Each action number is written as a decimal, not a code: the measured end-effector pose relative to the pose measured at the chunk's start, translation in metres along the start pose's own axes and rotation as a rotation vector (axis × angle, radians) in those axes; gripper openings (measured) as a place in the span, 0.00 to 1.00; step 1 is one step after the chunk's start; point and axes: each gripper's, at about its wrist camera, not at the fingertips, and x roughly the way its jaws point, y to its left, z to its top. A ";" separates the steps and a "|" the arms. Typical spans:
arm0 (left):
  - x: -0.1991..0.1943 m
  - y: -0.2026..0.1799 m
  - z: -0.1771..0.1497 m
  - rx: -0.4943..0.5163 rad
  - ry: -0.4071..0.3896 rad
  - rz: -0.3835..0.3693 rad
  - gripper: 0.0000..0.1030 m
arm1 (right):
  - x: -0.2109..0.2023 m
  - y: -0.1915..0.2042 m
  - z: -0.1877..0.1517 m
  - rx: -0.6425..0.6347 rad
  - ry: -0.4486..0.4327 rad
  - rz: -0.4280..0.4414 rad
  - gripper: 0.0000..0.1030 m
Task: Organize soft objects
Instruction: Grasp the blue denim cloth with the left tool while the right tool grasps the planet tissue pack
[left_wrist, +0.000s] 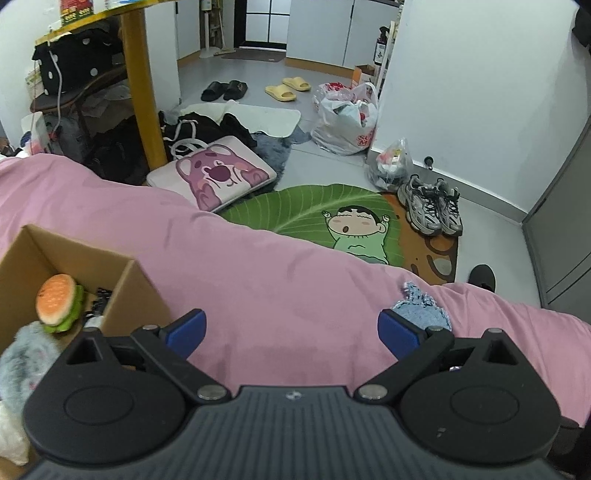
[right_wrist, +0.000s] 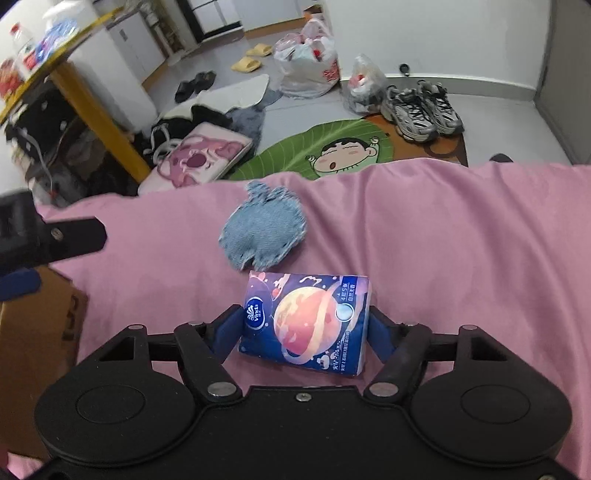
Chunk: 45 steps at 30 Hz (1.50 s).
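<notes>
My right gripper (right_wrist: 304, 329) is shut on a blue tissue pack (right_wrist: 314, 314) printed with a planet; a blue pad presses each side, just above the pink bedspread (right_wrist: 443, 240). A frayed blue denim plush (right_wrist: 264, 229) lies on the spread just beyond it. My left gripper (left_wrist: 291, 328) hangs open over bare pink bedspread (left_wrist: 258, 266), nothing between its fingers; the denim plush (left_wrist: 421, 308) lies just past its right finger. To its left stands an open cardboard box (left_wrist: 122, 291) holding a plush burger (left_wrist: 59, 304) and a grey fluffy toy (left_wrist: 26, 354).
Beyond the bed edge, the floor holds a green cartoon rug (left_wrist: 325, 218), a purple bear cushion (left_wrist: 218, 173), grey sneakers (left_wrist: 432, 206), plastic bags (left_wrist: 347, 118), slippers and dark clothes. A yellow table leg (left_wrist: 142, 85) rises at the left.
</notes>
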 end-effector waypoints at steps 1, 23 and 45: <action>0.003 -0.003 0.000 0.003 0.002 -0.006 0.97 | -0.002 -0.003 0.002 0.020 -0.007 0.003 0.66; 0.051 -0.066 0.002 0.034 0.063 -0.233 0.93 | 0.000 -0.070 0.013 0.291 -0.117 -0.177 0.64; 0.072 -0.068 -0.001 -0.084 0.183 -0.293 0.25 | 0.010 -0.043 0.009 0.073 -0.116 -0.286 0.74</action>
